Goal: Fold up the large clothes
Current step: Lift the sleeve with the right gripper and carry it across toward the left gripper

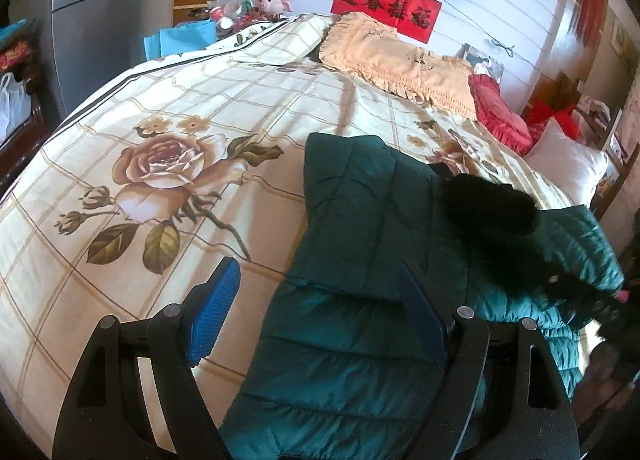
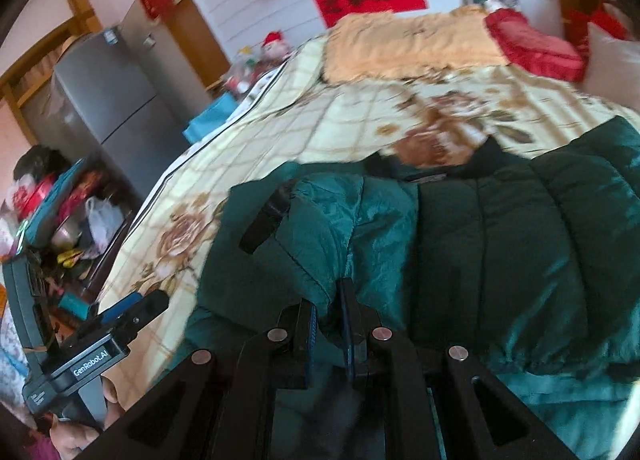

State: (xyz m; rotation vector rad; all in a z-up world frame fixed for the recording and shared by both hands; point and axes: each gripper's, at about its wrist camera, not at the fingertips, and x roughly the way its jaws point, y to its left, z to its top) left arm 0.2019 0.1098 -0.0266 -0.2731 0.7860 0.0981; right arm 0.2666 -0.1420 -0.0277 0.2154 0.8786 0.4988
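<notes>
Right wrist view: the right claw [image 2: 330,324] is clamped on a bunched fold of the green padded jacket [image 2: 500,252], which lies on the bed [image 2: 280,119]. The slick fabric could slide from the narrow pinch as it is carried across. Left wrist view: the left claw [image 1: 316,300] hangs with jaws apart over the jacket's edge, pinning nothing, so the bulk may drag.

Readable text in the room

"GenRobot.AI" is printed on the left tongs [image 2: 134,306] body; a red wall banner [image 1: 386,7] carries black Chinese characters.
</notes>
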